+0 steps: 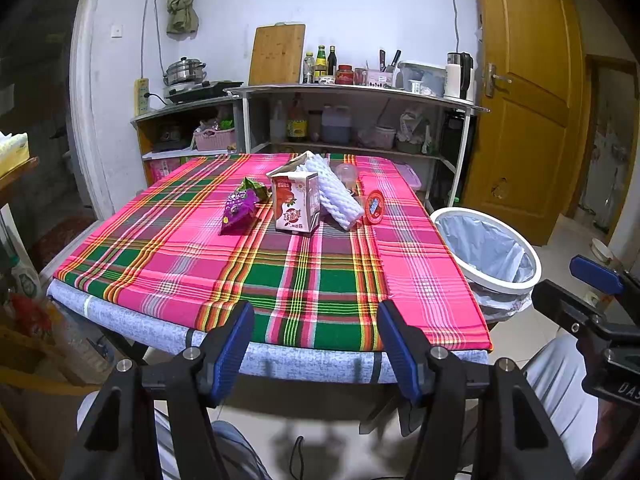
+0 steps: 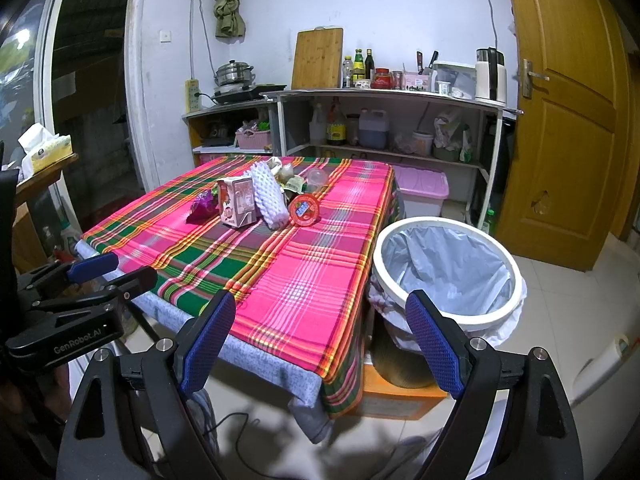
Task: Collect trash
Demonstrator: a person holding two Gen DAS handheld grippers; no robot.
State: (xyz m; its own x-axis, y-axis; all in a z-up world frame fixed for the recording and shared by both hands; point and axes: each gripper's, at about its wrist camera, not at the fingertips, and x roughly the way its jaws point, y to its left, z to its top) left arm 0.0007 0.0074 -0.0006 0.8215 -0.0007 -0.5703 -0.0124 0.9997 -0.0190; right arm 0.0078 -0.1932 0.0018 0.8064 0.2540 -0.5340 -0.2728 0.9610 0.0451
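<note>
Trash lies in a cluster at the far middle of the plaid-covered table point(image 1: 280, 280): a purple snack wrapper point(image 1: 238, 210), a pink-and-white carton point(image 1: 296, 202), a white foam net sleeve point(image 1: 334, 194), a red round lid point(image 1: 375, 208) and a clear plastic cup point(image 1: 346, 172). The cluster also shows in the right wrist view, with the carton point(image 2: 237, 201) and lid point(image 2: 304, 210). A white bin with a grey liner point(image 1: 490, 250) point(image 2: 448, 272) stands at the table's right side. My left gripper point(image 1: 316, 344) is open and empty at the near table edge. My right gripper point(image 2: 320, 340) is open and empty near the bin.
A shelf unit point(image 1: 352, 92) with bottles, a kettle and a cutting board stands behind the table. A wooden door point(image 1: 528, 100) is at the right. A pink storage box point(image 2: 424, 192) sits on the floor beyond the bin. A tissue box point(image 2: 48, 148) sits on a side table at left.
</note>
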